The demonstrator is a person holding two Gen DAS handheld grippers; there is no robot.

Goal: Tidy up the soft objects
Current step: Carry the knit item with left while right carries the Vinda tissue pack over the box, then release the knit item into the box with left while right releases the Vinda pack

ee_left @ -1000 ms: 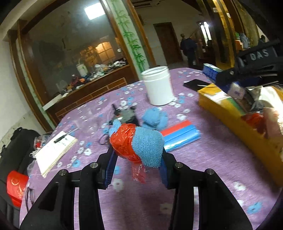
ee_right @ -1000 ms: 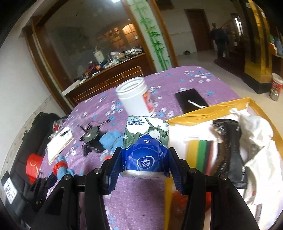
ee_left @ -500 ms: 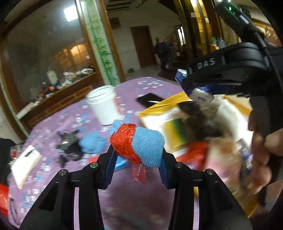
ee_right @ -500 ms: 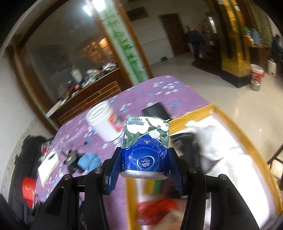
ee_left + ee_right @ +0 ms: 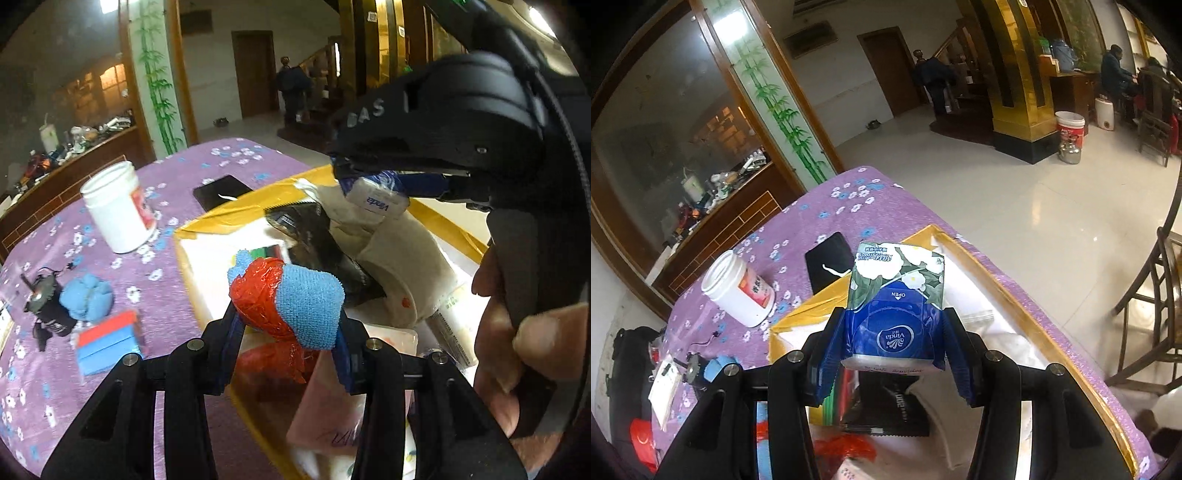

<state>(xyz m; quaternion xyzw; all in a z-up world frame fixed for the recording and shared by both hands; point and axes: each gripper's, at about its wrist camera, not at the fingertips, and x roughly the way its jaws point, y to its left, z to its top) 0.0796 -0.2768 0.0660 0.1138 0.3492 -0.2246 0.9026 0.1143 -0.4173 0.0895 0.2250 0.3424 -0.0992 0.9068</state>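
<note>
A: Left wrist view: left hand-held gripper (image 5: pixel 286 325) is clenched on a blue cloth bundle (image 5: pixel 308 308) wrapped in red plastic film (image 5: pixel 258 299), pads biting its two sides. Bundle hangs in the air above the near corner of the yellow box (image 5: pixel 221 216)

B: And the right one?

A: Right hand-held gripper (image 5: pixel 892 341) grasps a Vinda tissue pack (image 5: pixel 895 295) by its lower end, most of the pack sticking out past the pads, above the box's open top. From the left wrist it shows over the far side of the box, with the person's hand (image 5: pixel 517 354) on its handle

B: Handling?

A: Both look light and squashy. Bundle should deform under the pads, and the film looks slick, so mid-body across the cloth seems the safest place. Tissue pack is a glossy wrapper; taking it across the narrow sides like this looks fine, low crush risk

B: What's around them?

A: Box already holds white fabric (image 5: pixel 402 266), a black pouch (image 5: pixel 314 236) and other soft bits. Left on the bench (image 5: pixel 177 295), on the purple flowered cloth: another blue cloth ball (image 5: pixel 86 297), a red-and-blue block (image 5: pixel 107 345), white jar (image 5: pixel 118 208), a black phone (image 5: pixel 219 192), a small black gadget (image 5: pixel 46 301)

B: Stage?

A: My read: both items over the box, about ready to drop in
</note>
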